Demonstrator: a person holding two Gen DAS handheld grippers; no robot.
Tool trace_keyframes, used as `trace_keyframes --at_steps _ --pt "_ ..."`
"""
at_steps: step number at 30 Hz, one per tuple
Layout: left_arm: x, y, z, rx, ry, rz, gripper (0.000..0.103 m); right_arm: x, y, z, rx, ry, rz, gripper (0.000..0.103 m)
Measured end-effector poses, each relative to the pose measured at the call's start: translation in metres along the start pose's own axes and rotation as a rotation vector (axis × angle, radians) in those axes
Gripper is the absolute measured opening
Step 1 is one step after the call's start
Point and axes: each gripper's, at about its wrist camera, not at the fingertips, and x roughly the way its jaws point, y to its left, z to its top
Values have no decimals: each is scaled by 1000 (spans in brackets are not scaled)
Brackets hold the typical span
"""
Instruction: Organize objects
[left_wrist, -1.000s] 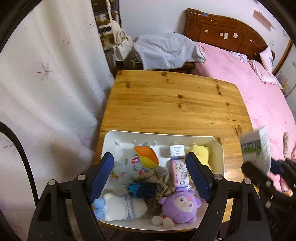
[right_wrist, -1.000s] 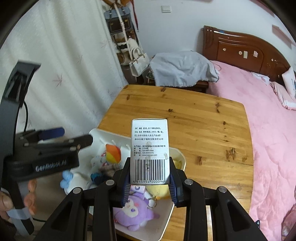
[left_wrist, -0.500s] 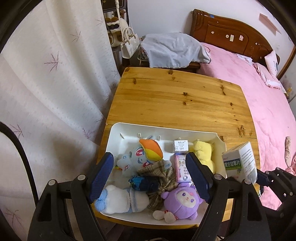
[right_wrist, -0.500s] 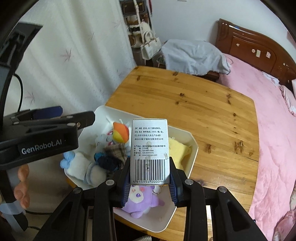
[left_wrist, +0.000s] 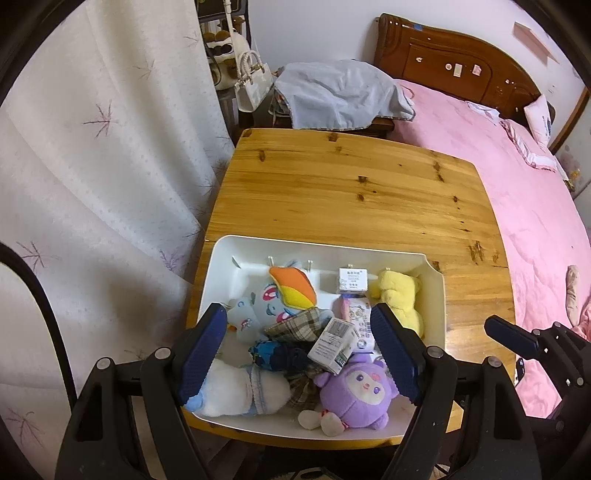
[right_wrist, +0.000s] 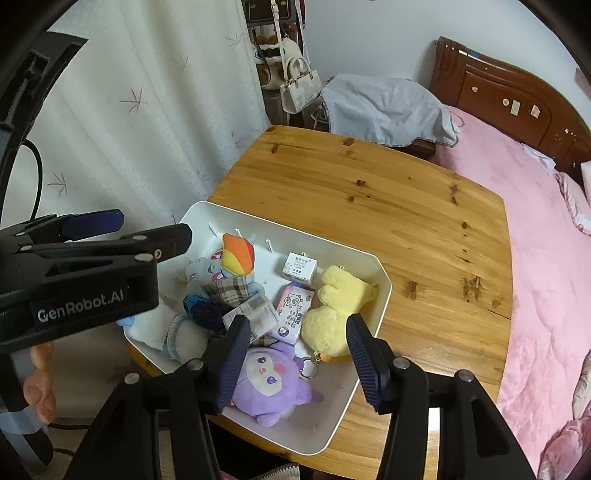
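A white bin (left_wrist: 317, 246) at the near edge of the wooden table (left_wrist: 351, 192) holds several plush toys and small packs. A white medicine box (left_wrist: 332, 345) with a barcode lies tilted on the pile, between a plaid cloth and the purple plush (left_wrist: 351, 387). My right gripper (right_wrist: 298, 321) hovers over the bin's near end. Its jaws are opening, and the medicine box (right_wrist: 255, 314) lies loose below them, beside the left finger. My left gripper (left_wrist: 297, 310) is open above the bin with nothing gripped.
A yellow plush (right_wrist: 332, 306), a pink tissue pack (right_wrist: 293, 314) and a rainbow pony plush (left_wrist: 280, 291) also fill the bin. A white curtain (left_wrist: 92, 184) hangs left of the table. A pink bed (left_wrist: 517, 166) runs along its right side.
The right gripper was shut on the medicine box; it has let go, and the box now lies in the bin. The left gripper stays open over the bin.
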Motion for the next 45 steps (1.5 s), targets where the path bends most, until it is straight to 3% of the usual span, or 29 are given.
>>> trace_keyframes --at_steps 22,29,45 --pt "-25 -28 -8 41 -34 -20 83 -41 -32 -8 117 -75 -67 55" --pt "-32 -37 -10 56 -39 -35 83 -55 -38 -11 155 -112 -120 62" --pt "-38 -53 -12 84 -60 -36 83 -60 -49 -13 189 -119 -116 63"
